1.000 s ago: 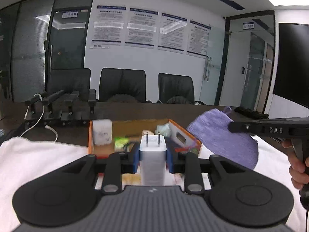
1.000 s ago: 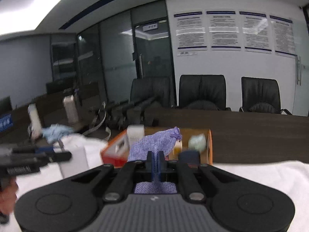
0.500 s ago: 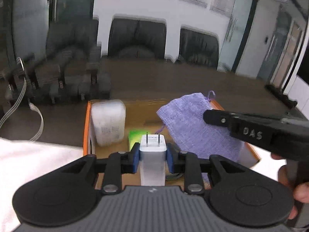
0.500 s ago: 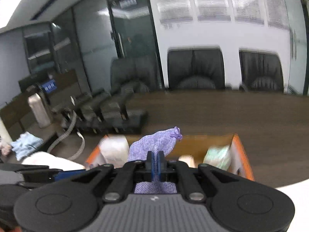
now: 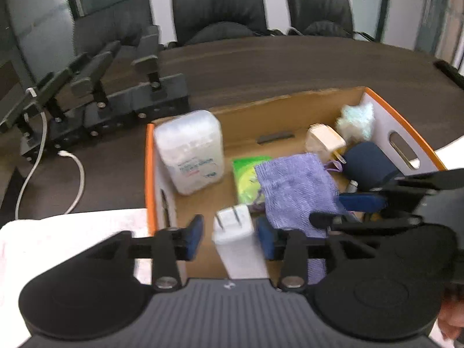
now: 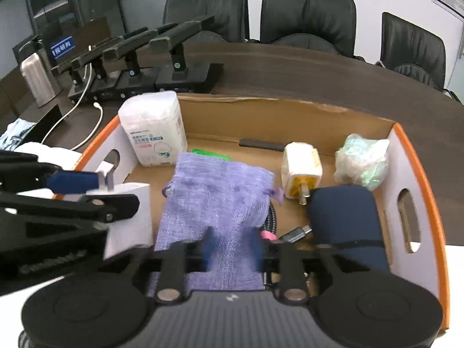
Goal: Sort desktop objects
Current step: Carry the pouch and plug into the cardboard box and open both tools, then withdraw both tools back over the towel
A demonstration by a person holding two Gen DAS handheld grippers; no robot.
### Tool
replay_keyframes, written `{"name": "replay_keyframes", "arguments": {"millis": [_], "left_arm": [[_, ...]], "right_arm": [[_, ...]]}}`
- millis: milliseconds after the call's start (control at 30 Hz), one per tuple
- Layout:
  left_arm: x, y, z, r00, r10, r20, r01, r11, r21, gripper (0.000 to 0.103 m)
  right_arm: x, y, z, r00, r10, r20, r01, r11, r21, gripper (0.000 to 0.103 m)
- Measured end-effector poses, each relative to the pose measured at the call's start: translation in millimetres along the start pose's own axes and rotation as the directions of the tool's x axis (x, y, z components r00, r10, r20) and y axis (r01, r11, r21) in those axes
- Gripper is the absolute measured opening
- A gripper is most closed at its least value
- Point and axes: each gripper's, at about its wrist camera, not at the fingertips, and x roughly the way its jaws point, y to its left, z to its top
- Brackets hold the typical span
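An orange-rimmed cardboard box [image 5: 148, 156] [image 6: 417, 162] sits on the dark table. My left gripper [image 5: 230, 236] hangs over its near left part with jaws open; the white charger [image 5: 236, 240] stands loose between them, tilted. It also shows in the right wrist view [image 6: 130, 217]. My right gripper [image 6: 232, 249] is open over the box, and the purple pouch [image 6: 220, 200] [image 5: 295, 191] lies free inside it. The box also holds a white tub [image 6: 153, 127], a cream plug [image 6: 301, 171], a dark blue case [image 6: 348, 220], a green packet [image 5: 245, 174] and a crumpled wrapper [image 6: 362, 162].
Black stands [image 6: 150, 66] and a white cable [image 5: 72, 179] lie on the table left of the box. A metal bottle [image 6: 37, 78] stands far left. Black chairs [image 5: 220, 8] line the far side. White cloth [image 5: 72, 232] covers the near table.
Both grippers moved forward and tilted down over the box. Both jaws opened: the left let go of the charger, the right let go of the purple pouch, which now lies in the box.
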Motion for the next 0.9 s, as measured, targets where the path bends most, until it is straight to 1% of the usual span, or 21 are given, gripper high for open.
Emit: {"name": "replay_keyframes", "arguments": {"millis": [33,67,100,167,200,300,367,400,433,500,567,600,700,767,800,833,867,900], "left_arm": [[-2.8,3.4,1.3,1.000,0.003,0.011,-0.002,1.000,-0.017,0.061],[-7.2,7.0,2.2,1.000,0.000,0.025,0.001,0.999,-0.032,0.061],[-11.5,9.5,3.3,0.999,-0.001,0.032,0.003,0.999,-0.040,0.061],[-21.6,12.4,4.0,0.999,0.004,0.048,-0.001,0.999,-0.048,0.061],[-26.3,12.7,4.1,0.998,0.010,0.055,-0.007,0.999,-0.045,0.061],[-38.0,13.2,2.1,0.998,0.028,0.062,-0.024,0.998,-0.052,0.061],[-43.4,13.0,-1.2,0.998,0.031,0.052,-0.028,0.998,-0.064,0.061],[-45.1,12.4,-3.4,0.999,0.031,0.043,-0.028,0.997,-0.069,0.062],[-46.8,11.6,-5.8,0.999,0.031,0.029,-0.029,0.997,-0.072,0.066],[-50.1,9.4,-11.5,1.000,0.010,-0.007,-0.010,0.997,-0.071,0.069],[-54.8,9.0,-16.9,0.999,-0.010,-0.037,0.007,0.996,-0.092,0.074],[-57.7,8.9,-19.5,0.999,-0.012,-0.043,0.007,0.995,-0.103,0.076],[-66.8,5.2,-28.8,0.998,0.005,-0.055,-0.012,0.992,-0.122,0.086],[-74.7,0.7,-36.4,0.999,0.020,-0.049,-0.027,0.990,-0.139,0.089],[-79.2,-1.7,-40.7,0.999,0.023,-0.041,-0.029,0.988,-0.150,0.094],[-84.7,-4.6,-45.4,0.999,0.026,-0.025,-0.030,0.987,-0.156,0.099],[-92.4,-8.5,-51.4,0.999,0.037,0.006,-0.036,0.987,-0.157,0.099],[-100.9,-12.5,-57.8,0.997,0.054,0.048,-0.046,0.986,-0.157,0.102]], "right_arm": [[-4.8,-2.2,2.1,1.000,-0.010,-0.004,0.010,1.000,0.007,0.048],[-11.3,-5.4,3.9,1.000,-0.018,-0.002,0.018,1.000,0.012,0.055],[-17.9,-8.3,5.1,1.000,-0.028,0.003,0.028,1.000,0.012,0.057],[-28.4,-15.4,7.0,0.999,-0.047,0.012,0.047,0.999,0.012,0.067],[-31.6,-18.5,6.8,0.999,-0.053,0.014,0.053,0.999,0.010,0.069],[-39.6,-29.4,4.7,0.997,-0.075,0.007,0.074,0.997,0.013,0.070],[-44.3,-36.3,2.8,0.995,-0.103,-0.009,0.104,0.994,0.023,0.070],[-47.7,-40.1,0.6,0.993,-0.116,-0.018,0.116,0.993,0.026,0.071],[-51.1,-44.0,-2.1,0.991,-0.129,-0.031,0.130,0.991,0.027,0.071],[-57.6,-50.9,-7.1,0.987,-0.155,-0.052,0.156,0.987,0.031,0.071],[-68.0,-57.6,-12.6,0.984,-0.164,-0.063,0.167,0.985,0.040,0.071],[-74.6,-60.9,-14.7,0.984,-0.164,-0.064,0.167,0.985,0.049,0.071],[-95.1,-67.2,-20.4,0.985,-0.161,-0.055,0.165,0.984,0.070,0.073],[-108.0,-68.7,-25.0,0.985,-0.168,-0.040,0.170,0.983,0.074,0.079],[-115.5,-69.2,-28.8,0.985,-0.169,-0.026,0.171,0.982,0.077,0.081],[-122.2,-69.8,-33.1,0.986,-0.167,-0.011,0.168,0.982,0.083,0.088],[-128.3,-70.3,-37.8,0.987,-0.161,0.005,0.160,0.983,0.090,0.092],[-134.5,-70.2,-43.3,0.988,-0.152,0.024,0.149,0.984,0.097,0.092]]}}
